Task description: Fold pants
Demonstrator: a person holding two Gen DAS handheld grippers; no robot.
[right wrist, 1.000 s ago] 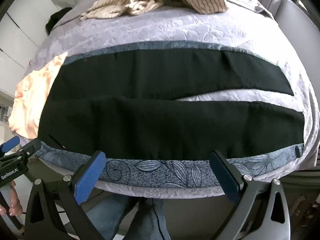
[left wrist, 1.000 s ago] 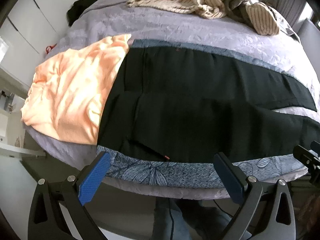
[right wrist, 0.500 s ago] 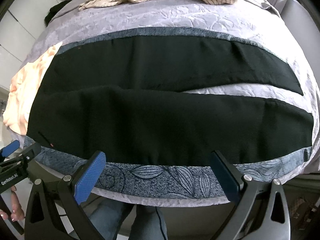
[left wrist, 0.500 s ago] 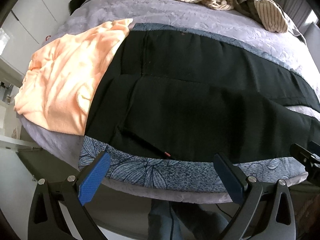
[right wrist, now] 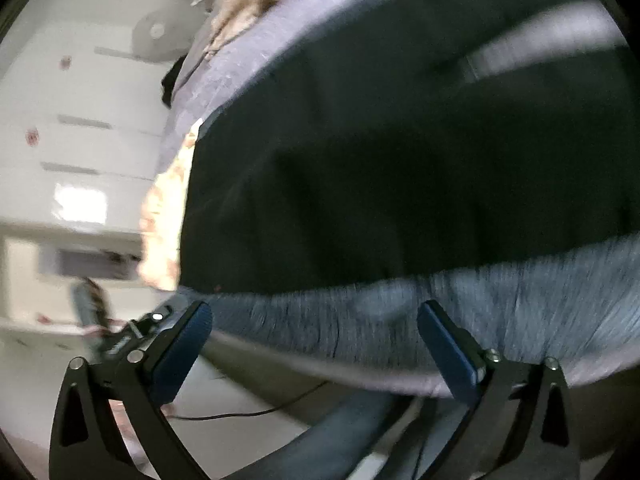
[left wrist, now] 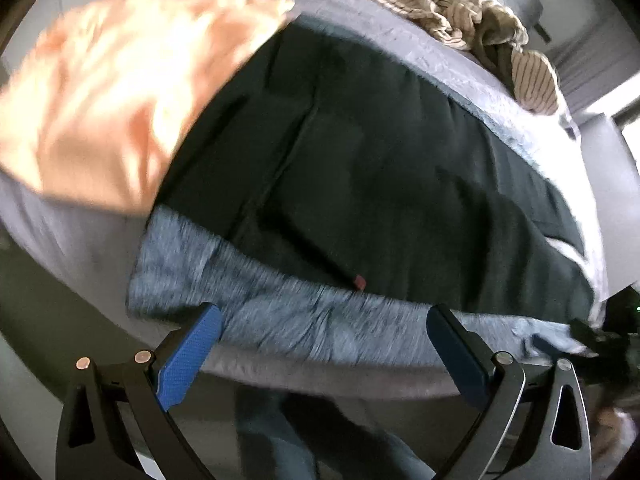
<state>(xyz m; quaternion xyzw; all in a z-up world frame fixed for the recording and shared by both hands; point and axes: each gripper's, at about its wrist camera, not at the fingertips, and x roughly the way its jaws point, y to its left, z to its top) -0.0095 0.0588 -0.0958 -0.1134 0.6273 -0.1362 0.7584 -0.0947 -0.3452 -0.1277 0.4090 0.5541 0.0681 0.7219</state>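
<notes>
Black pants (left wrist: pixel 380 184) lie spread flat across a blue patterned cloth (left wrist: pixel 304 320) on the bed, both legs running off to the right. A small red tag (left wrist: pixel 359 280) marks their near hem. My left gripper (left wrist: pixel 320 320) hangs open over the near bed edge by the waist end, nothing between its blue pads. The right wrist view is blurred and tilted; it shows the pants (right wrist: pixel 400 168) close up. My right gripper (right wrist: pixel 314 320) is wide, its jaws closing slightly, over the blue cloth (right wrist: pixel 460 304) with nothing between them.
An orange garment (left wrist: pixel 108 92) lies left of the pants on the grey bedspread (left wrist: pixel 400 28). Striped beige clothes (left wrist: pixel 460 16) are heaped at the far side. A person's jeans-clad legs (left wrist: pixel 280 432) stand against the bed edge. White cupboards (right wrist: pixel 80 140) and a floor cable (right wrist: pixel 240 412) show at left.
Both grippers have dropped toward the near edge of the bed and rolled, so the pants loom larger and tilted. The right view has swung left, showing cupboards.
</notes>
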